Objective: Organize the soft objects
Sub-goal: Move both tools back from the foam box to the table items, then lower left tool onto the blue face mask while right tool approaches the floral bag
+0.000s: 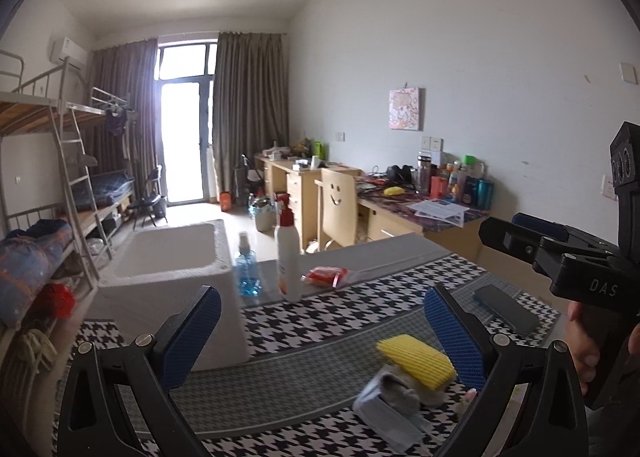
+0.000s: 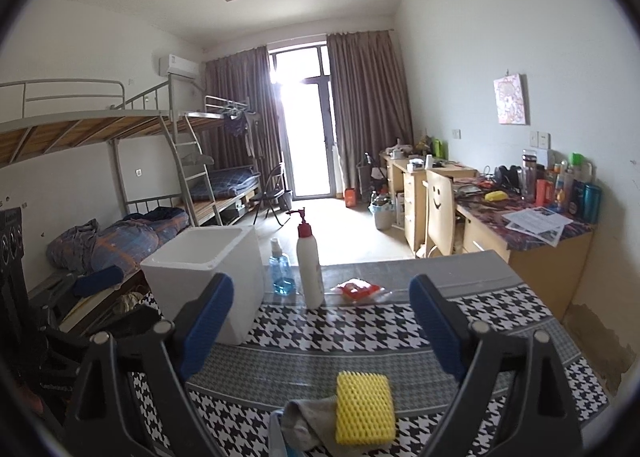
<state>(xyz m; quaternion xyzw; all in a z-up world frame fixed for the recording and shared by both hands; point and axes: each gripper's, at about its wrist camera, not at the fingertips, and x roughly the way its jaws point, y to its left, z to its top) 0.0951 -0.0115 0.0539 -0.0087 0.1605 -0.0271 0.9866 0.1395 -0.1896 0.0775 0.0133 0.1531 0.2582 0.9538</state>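
Observation:
A yellow ribbed foam sponge (image 1: 416, 360) (image 2: 364, 409) lies on the houndstooth tablecloth (image 1: 340, 317) near the front edge, on a small heap of grey cloth (image 1: 396, 389) (image 2: 308, 425) and a pale blue piece (image 1: 394, 423). My left gripper (image 1: 322, 337) is open above the table, the heap lying low between its blue pads, nearer the right pad (image 1: 456, 337). My right gripper (image 2: 322, 321) is open too, hovering behind the sponge with nothing gripped. A white foam box (image 1: 172, 257) (image 2: 204, 269) stands open-topped at the table's left.
Behind the box stand a blue spray bottle (image 1: 248, 269) (image 2: 280, 269) and a white pump bottle (image 1: 289, 257) (image 2: 310, 269); a red packet (image 1: 326, 276) (image 2: 357, 290) lies beside them. A dark phone (image 1: 504, 307) lies at right. Bunk beds at left, desks along the right wall.

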